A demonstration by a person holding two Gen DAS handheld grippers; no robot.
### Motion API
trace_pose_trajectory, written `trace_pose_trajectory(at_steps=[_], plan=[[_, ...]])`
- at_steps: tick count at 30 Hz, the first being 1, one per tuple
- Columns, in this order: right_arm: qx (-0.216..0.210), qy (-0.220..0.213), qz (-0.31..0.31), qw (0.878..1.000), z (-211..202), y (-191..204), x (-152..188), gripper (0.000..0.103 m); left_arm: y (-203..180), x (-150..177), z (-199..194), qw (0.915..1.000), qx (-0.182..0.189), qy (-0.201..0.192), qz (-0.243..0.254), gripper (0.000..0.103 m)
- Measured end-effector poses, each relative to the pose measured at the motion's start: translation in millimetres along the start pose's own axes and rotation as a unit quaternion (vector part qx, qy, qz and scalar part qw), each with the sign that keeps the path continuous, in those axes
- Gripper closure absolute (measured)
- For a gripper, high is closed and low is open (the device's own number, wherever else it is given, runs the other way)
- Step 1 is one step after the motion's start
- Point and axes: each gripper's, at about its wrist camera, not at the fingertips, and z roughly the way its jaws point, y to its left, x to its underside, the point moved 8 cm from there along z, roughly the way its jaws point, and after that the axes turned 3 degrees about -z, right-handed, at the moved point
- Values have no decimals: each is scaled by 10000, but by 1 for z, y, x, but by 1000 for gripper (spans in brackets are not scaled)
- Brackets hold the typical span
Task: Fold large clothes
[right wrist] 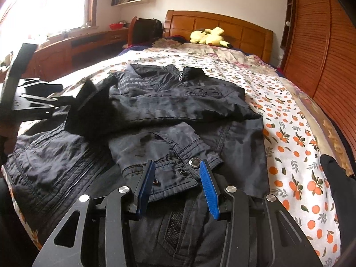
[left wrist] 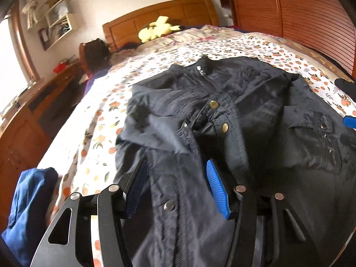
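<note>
1. A blue garment [left wrist: 29, 209] lies bunched at the left edge of the bed, apart from the jacket.
2. The left gripper [left wrist: 178, 178] hovers over the near-left part of the dark jacket [left wrist: 233, 111]; its jaws stand roughly half open with nothing clamped. The jacket's front panel runs beneath and between the two blue pads [left wrist: 217, 189] (cloth passes under them, but neither pad presses on it, as far as the blur allows).
3. The jacket is spread across the orange-print bedsheet [left wrist: 155, 57], collar toward the headboard [left wrist: 160, 15], zipper closed at the neck. One sleeve is folded across the chest.
4. In the right wrist view the left gripper [right wrist: 86, 98] appears at the left edge, its black fingers above the jacket's left shoulder area.
5. The right gripper [right wrist: 178, 178] sits low over the jacket's [right wrist: 178, 111] cuff [right wrist: 169, 166]. Its jaws are partly open, and the snap-buttoned cuff lies between the pads [right wrist: 210, 191] (whether they touch the cloth I cannot tell).
6. A yellow plush toy [right wrist: 210, 36] rests by the headboard, well beyond the jacket.
7. A black-gloved hand [right wrist: 340, 191] shows at the right edge, over the sheet beside the jacket.
</note>
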Motion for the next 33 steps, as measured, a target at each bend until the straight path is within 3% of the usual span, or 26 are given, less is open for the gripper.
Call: trace_pose_trajectory(at_steps=[7, 17, 23, 27, 33], plan=[[-21, 29, -42, 10000, 4, 6, 0, 63, 7, 24, -13, 9991, 264, -15, -342, 45], [-36, 60, -51, 10000, 8, 8, 1, 63, -31, 54, 2, 9928, 984, 427, -540, 46], [-39, 62, -55, 10000, 8, 8, 1, 63, -46, 55, 11, 9901, 1147, 621, -516, 68], [-65, 23, -70, 10000, 6, 10, 1, 63, -48, 55, 16, 9883, 1249, 712, -516, 99], [-57, 13, -62, 10000, 5, 9, 1, 63, -48, 40, -27, 9886, 1377, 216, -578, 101]])
